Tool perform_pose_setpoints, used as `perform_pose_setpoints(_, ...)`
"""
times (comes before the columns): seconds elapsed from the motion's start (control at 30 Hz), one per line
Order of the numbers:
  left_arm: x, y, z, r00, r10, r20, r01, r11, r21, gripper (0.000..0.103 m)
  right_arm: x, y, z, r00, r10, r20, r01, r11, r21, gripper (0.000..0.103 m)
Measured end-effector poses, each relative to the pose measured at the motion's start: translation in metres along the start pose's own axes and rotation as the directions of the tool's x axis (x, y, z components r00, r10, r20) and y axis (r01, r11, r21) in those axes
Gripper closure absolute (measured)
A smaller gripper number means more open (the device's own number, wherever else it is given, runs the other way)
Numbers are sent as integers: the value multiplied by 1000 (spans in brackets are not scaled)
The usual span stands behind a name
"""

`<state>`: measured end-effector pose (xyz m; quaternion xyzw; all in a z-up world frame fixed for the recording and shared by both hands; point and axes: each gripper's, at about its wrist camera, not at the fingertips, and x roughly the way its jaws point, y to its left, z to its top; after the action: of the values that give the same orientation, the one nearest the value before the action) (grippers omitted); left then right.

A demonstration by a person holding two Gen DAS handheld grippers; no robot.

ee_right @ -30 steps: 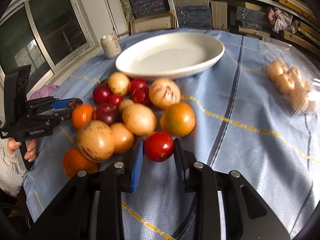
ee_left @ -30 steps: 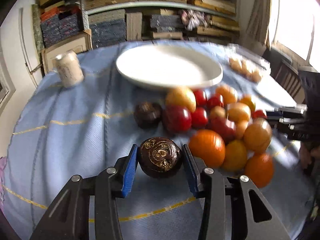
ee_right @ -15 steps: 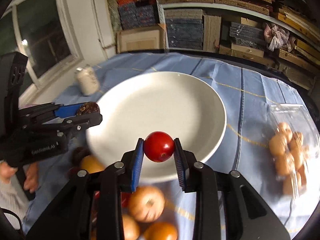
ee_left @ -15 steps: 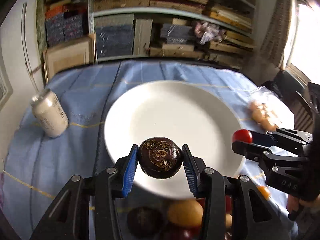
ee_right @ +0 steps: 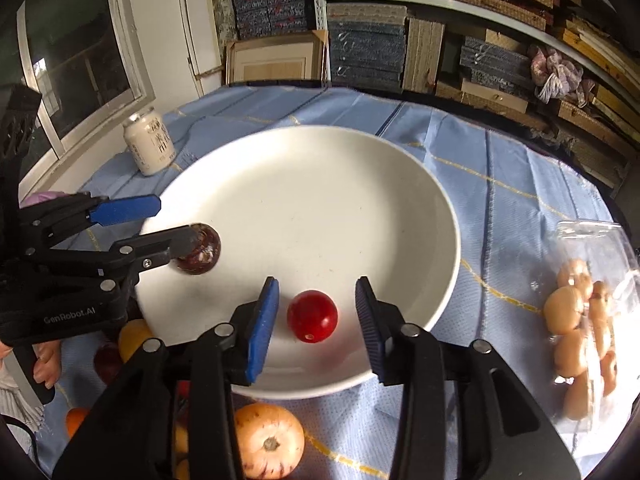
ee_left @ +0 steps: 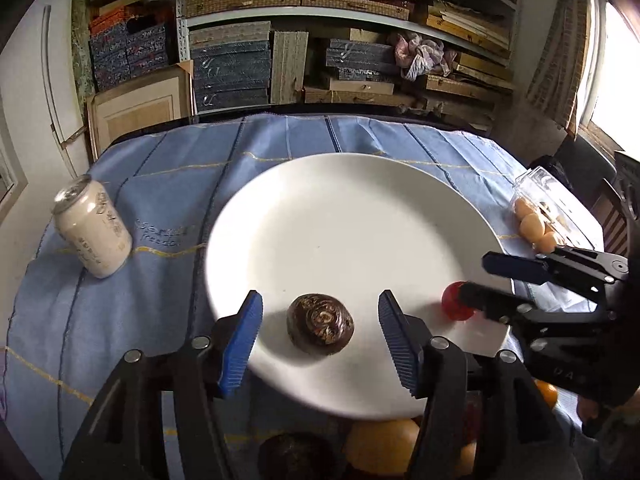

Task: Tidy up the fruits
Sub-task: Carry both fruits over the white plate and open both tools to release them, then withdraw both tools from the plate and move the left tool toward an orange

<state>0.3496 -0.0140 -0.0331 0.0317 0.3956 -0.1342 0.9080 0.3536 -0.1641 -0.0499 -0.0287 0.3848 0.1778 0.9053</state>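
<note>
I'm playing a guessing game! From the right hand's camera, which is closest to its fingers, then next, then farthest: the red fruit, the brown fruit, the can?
1. Red fruit, between the fingers, on the plate.
2. Brown fruit, left on the plate.
3. Can, far left, beyond the plate.

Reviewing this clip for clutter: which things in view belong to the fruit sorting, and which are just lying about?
Part of the job:
- white plate
- dark brown fruit
- red fruit
- loose fruits below the plate
- left gripper, right gripper, both open

Lying about:
- drink can
- clear pack of small fruits
</note>
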Motion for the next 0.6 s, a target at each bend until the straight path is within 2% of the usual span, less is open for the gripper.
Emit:
perform_pose_setpoints(0.07,-12,2,-2,1000,9,8,-9,1000,-4,42,-22,2,-4,999,0,33,0,1000,-2,62)
perform_pose_setpoints(0.13,-32,4,-8,999,22,29,-21,1000,-4,40,-49,5,-10,997,-8,79,9,1000,-4,52)
perform_pose_setpoints(0.2,-50,5,-15,998,29,53,-29,1000,-5,32,-76,9,-22,991,-20,130,21,1000,-7,33)
perform_pose_setpoints(0.37,-105,4,-56,992,34,125,-33,999,-11,19,-137,20,-72,973,-3,229,3,1000,0,9)
perform_pose_setpoints(0.43,-120,3,-79,988,29,151,-25,999,-29,11,-154,23,-98,959,19,283,-23,1000,11,5)
perform_pose_setpoints(0.53,-128,-3,-114,982,31,184,-24,999,-44,8,-164,21,-131,934,5,356,-18,999,32,5)
perform_pose_setpoints(0.6,-125,-7,-131,983,44,180,-37,998,-42,8,-161,15,-145,934,-16,358,-9,998,69,4)
